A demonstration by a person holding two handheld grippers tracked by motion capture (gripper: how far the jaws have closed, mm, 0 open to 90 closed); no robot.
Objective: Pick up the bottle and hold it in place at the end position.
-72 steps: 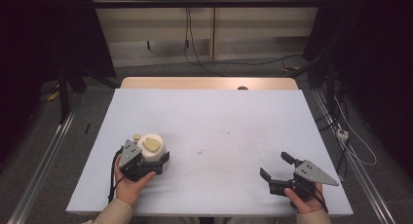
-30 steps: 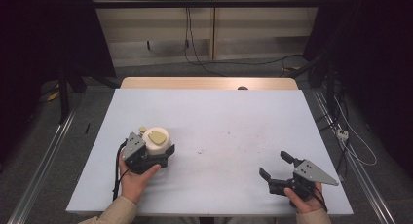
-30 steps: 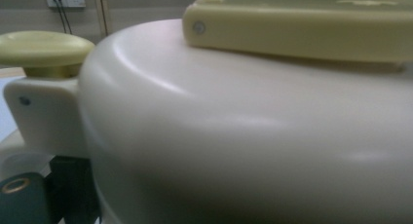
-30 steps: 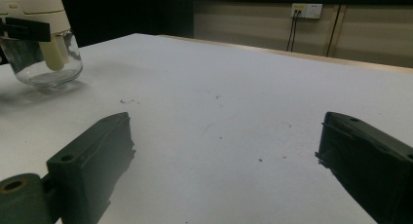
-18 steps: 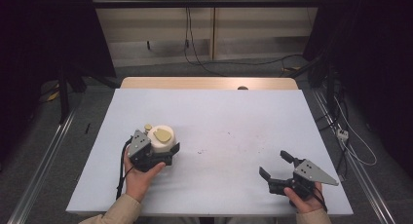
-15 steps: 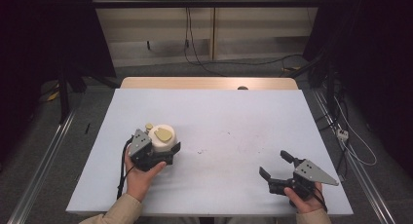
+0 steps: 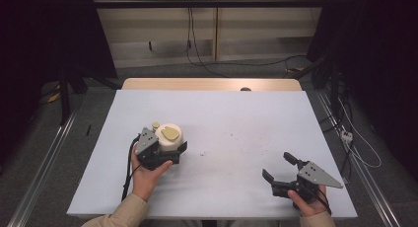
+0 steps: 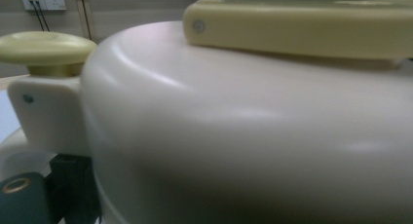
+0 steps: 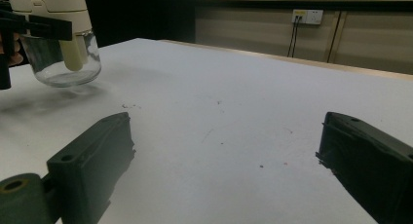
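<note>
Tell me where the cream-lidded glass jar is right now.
In the high view the jar sits left of the table's middle, clamped in the left gripper. The right gripper view shows it lifted just above the tabletop.

— Where is each camera looking from?
— The high one is looking forward and down over the table (image 7: 236, 113) from its near edge. The left gripper's is sitting almost against the jar (image 8: 243, 136). The right gripper's is looking low across the table toward its far left.
— What are they sharing?
— The jar (image 9: 56, 36), and the high view (image 7: 169, 138) is showing it too.
</note>
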